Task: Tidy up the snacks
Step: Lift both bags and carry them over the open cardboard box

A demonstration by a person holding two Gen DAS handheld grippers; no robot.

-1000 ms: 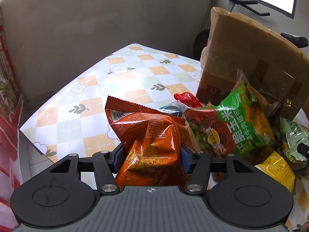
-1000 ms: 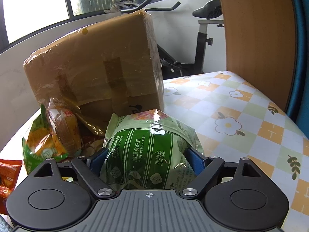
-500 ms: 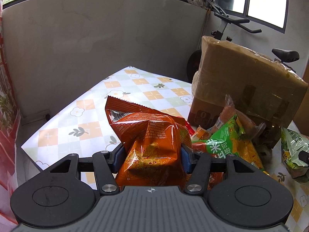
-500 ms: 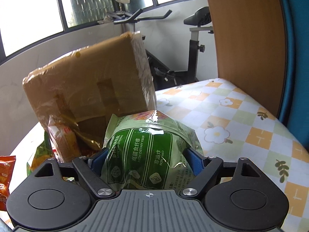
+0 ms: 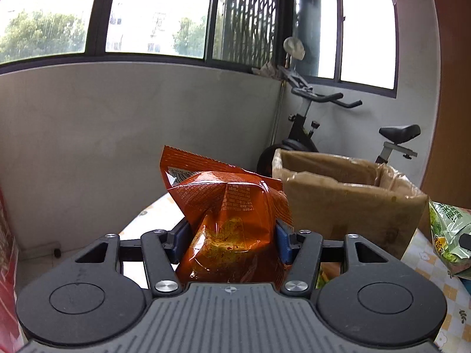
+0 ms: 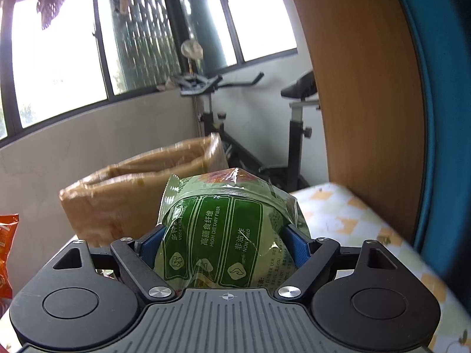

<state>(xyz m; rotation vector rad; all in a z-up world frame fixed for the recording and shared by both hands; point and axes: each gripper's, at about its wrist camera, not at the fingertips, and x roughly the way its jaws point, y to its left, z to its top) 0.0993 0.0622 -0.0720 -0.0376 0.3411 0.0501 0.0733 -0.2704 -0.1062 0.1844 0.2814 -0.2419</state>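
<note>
Your left hand-held gripper [image 5: 231, 242] clamps an orange snack bag [image 5: 232, 220], the right hand-held gripper [image 6: 226, 244] a green snack bag [image 6: 226, 235]; you hold both above the worktop [image 6: 353, 217], near the open cardboard box [image 5: 347, 194], probably so they clear its rim.

The right gripper [image 6: 225, 242] clamps a glossy green plastic snack bag [image 6: 226, 232] between its blue pads, with an open brown cardboard box [image 6: 117, 194] beyond it to the left on the checked flowered tablecloth [image 6: 347, 214].
</note>
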